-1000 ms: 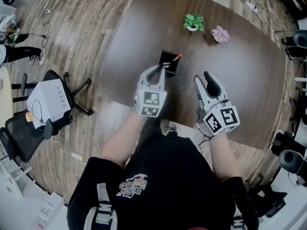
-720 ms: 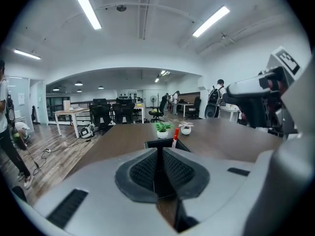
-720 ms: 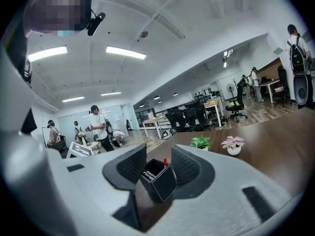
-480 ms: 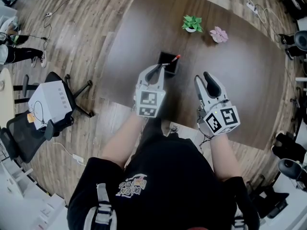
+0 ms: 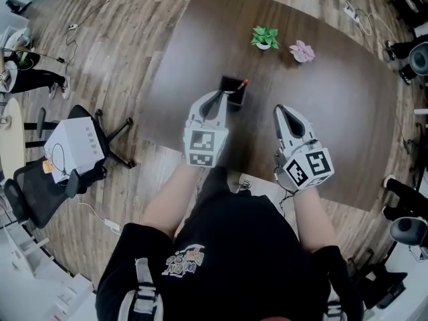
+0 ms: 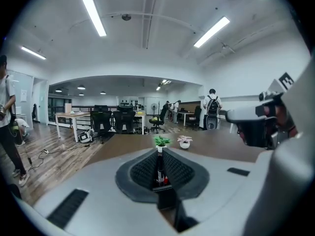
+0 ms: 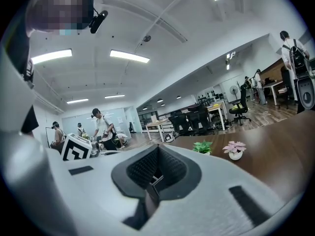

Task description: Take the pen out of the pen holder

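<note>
A black square pen holder (image 5: 231, 81) stands on the dark brown table (image 5: 334, 112). My left gripper (image 5: 219, 96) hangs just at its near side, shut on a dark pen (image 5: 241, 85) whose red end points away to the right over the holder. The same pen (image 6: 160, 168) shows pinched between the ribbed pads of the left gripper (image 6: 160, 156) in the left gripper view. I cannot tell whether its lower end is still inside the holder. To the right, my right gripper (image 5: 279, 110) hovers above the table, shut on nothing; the right gripper (image 7: 156, 173) shows its pads together.
A small green plant (image 5: 265, 36) and a pink flower pot (image 5: 301, 51) sit at the table's far side. An office chair with a white box (image 5: 67, 146) stands on the wooden floor at the left. The person's body fills the near edge.
My left gripper has risen a little with the pen in it. The right gripper's jaws, apart in the earlier frames, have closed; that hand has stayed in place.
</note>
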Motion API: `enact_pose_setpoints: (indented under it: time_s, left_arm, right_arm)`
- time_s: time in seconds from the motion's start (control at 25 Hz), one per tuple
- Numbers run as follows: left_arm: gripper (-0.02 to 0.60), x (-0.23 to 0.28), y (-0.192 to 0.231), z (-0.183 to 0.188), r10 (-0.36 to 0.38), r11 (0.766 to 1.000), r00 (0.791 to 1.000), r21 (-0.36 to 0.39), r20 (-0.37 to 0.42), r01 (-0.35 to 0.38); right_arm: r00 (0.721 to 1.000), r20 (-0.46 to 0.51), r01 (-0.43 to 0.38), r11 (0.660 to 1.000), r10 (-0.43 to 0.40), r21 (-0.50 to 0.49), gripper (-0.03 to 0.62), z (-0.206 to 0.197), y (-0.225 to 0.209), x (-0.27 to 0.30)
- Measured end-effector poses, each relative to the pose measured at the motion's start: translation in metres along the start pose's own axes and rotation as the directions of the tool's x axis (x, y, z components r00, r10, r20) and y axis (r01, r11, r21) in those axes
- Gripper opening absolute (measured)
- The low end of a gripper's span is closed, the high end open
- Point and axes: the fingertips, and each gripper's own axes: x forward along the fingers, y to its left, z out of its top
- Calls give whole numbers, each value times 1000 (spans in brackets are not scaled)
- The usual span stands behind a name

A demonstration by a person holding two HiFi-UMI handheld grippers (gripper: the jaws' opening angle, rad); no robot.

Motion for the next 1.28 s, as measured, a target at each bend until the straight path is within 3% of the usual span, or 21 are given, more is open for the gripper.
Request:
enact_pose_setpoints:
  time_s: [0.32,0.48,0.8,1.28]
  left_arm:
    - [26,-21,-7,29,25,1000,998,10,54,-26]
    - [26,-37,-18,46,32,999,997,-25,75,-30]
    - [25,-93,-37,77,109,994,981,-40,161,-104]
    - [25,-210,-16,53,264,963,948,-104,180,-248]
  right_arm:
    - [999,19,-43,999,43,-27,5,12,9,-12]
    - [996,36,-75,996,76,-38,5,18,14,-21]
    - [984,63,-163,985,167,-64,5,24,34,-51]
    - [945,-3,-325,941,326,-90,5,-6,117,-55]
